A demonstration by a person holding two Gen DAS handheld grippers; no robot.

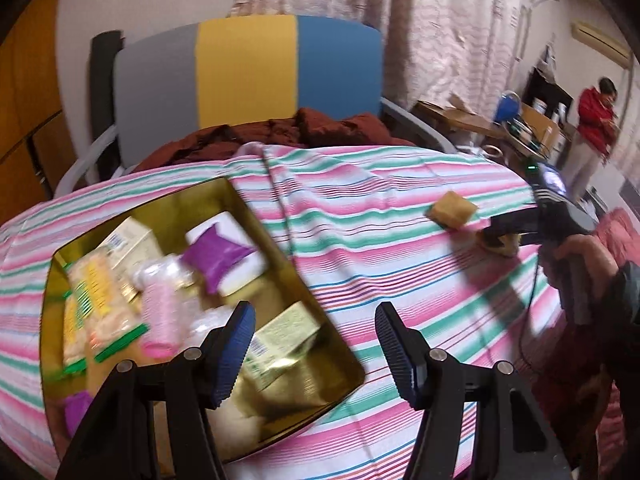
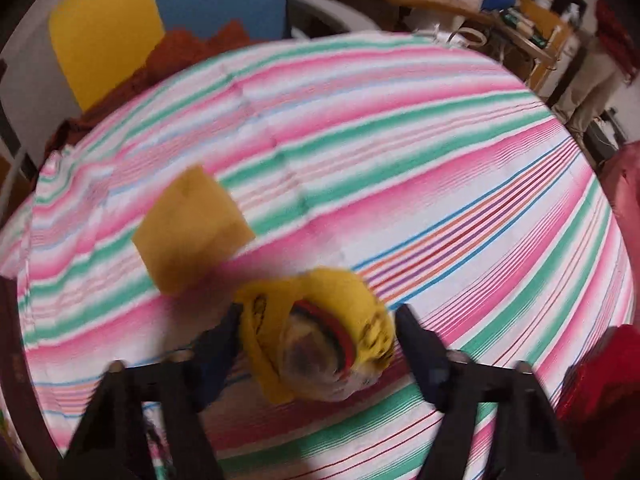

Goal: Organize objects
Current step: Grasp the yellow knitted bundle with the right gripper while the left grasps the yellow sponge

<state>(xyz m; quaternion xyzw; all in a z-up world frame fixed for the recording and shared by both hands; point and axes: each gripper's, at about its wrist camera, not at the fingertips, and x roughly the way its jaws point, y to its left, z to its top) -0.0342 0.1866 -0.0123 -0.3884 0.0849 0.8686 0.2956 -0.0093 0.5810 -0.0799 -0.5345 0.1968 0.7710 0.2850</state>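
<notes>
Right gripper [image 2: 316,344] clamped on yellow-wrapped packet [image 2: 320,332], lower centre; soft, crinkly, light — pinch mid-body. Left gripper [image 1: 316,344] spread wide, empty, above gold tin [image 1: 248,200], lower left.

Tin [image 1: 280,236] at 9 o'clock on the desk [image 1: 400,208], packets [image 1: 100,292] and boxes [image 1: 280,340] inside, block [image 1: 451,209] at 2 o'clock, chair [image 1: 248,76] behind the desk at 12.

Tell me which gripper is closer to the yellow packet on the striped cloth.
Right. The right gripper has its jaws either side of the yellow packet. The left gripper hangs open over the gold tin's edge, well away.
</notes>
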